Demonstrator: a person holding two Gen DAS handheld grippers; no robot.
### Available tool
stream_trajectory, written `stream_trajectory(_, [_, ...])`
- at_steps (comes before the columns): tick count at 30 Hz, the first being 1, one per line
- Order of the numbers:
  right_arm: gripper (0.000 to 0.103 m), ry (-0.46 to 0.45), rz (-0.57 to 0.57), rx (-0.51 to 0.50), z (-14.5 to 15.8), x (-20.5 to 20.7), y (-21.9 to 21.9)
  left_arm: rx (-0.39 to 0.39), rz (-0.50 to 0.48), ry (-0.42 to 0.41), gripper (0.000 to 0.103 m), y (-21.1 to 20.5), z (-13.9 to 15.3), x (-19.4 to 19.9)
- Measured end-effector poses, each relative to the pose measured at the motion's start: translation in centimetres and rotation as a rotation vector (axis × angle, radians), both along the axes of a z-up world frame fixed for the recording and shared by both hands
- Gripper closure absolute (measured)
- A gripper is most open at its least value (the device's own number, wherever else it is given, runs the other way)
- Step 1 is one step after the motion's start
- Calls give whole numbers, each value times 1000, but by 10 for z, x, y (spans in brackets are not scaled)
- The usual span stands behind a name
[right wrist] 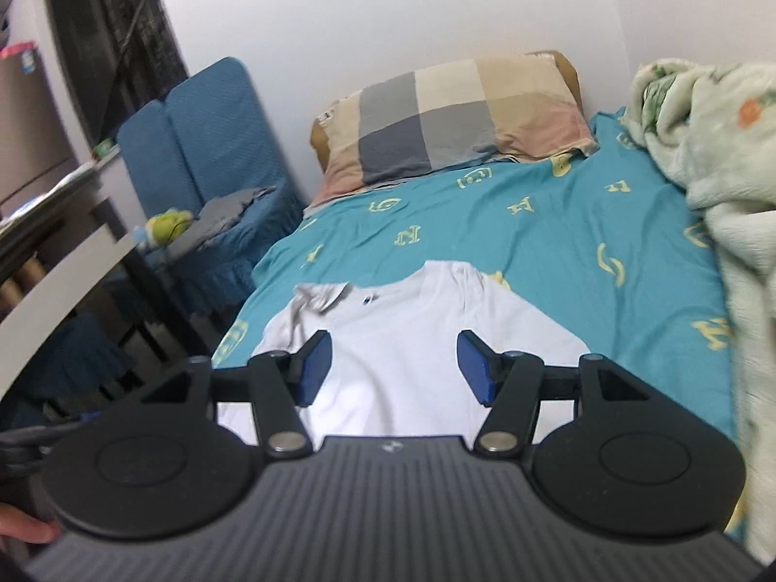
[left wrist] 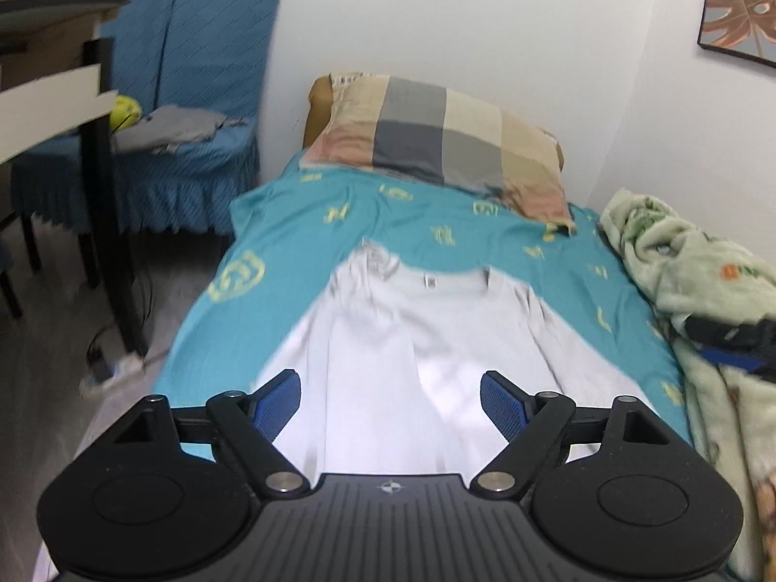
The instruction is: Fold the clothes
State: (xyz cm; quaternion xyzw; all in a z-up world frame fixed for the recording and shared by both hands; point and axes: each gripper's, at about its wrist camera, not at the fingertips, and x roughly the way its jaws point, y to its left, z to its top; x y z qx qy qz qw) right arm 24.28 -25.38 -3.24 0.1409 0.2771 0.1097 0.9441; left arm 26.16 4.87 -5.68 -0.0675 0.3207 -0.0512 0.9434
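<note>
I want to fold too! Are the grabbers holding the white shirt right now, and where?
No, nothing is held. The left gripper and right gripper are both open above the white polo shirt.

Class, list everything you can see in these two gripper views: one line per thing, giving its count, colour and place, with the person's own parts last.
shirt: one, white, spread flat on the bed, collar towards the pillow
sheet: one, teal with yellow letters, covering the bed
pillow: one, checked grey, beige and pink, at the head of the bed
blanket: one, pale green, bunched along the wall side of the bed
chairs: two, blue covers, beside the bed
grey cloth: one, on a chair seat
yellow toy: one, on the chair by the cloth
table: one, pale top, dark legs, near the chairs
picture: one, leaf print, on the wall
left gripper: black, blue pads, open above the shirt
right gripper: black, blue pads, open above the shirt
</note>
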Motion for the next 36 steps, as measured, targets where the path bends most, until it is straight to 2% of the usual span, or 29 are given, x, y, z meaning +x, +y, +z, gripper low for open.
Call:
stream_trajectory(5, [43, 6, 14, 17, 15, -63, 1, 21, 12, 39, 24, -13, -15, -30])
stream_trajectory(10, [43, 35, 23, 80, 0, -101, -10, 42, 24, 78, 27, -26, -30, -61])
stream_trajectory(13, [43, 56, 34, 108, -11, -98, -17, 65, 48, 107, 27, -28, -44, -49])
stream_trajectory(16, [41, 86, -36, 198, -27, -80, -36, 91, 74, 137, 27, -29, -60, -32])
stream_trajectory(20, [41, 134, -107, 266, -48, -57, -57, 107, 96, 171, 30, -31, -81, -11])
stream_trajectory(23, [41, 143, -132, 288, -58, -50, -63, 100, 105, 154, 40, -24, -77, -4])
stream_trajectory(28, [41, 141, -140, 283, -65, -40, -62, 72, 116, 87, 92, -1, -46, 3])
stream_trajectory(30, [41, 145, -143, 277, -65, -38, -61, 61, 121, 60, 99, 9, -33, 6])
stream_trajectory(36, [41, 161, -135, 249, -64, -42, -58, 28, 135, -20, 99, 37, 4, 15])
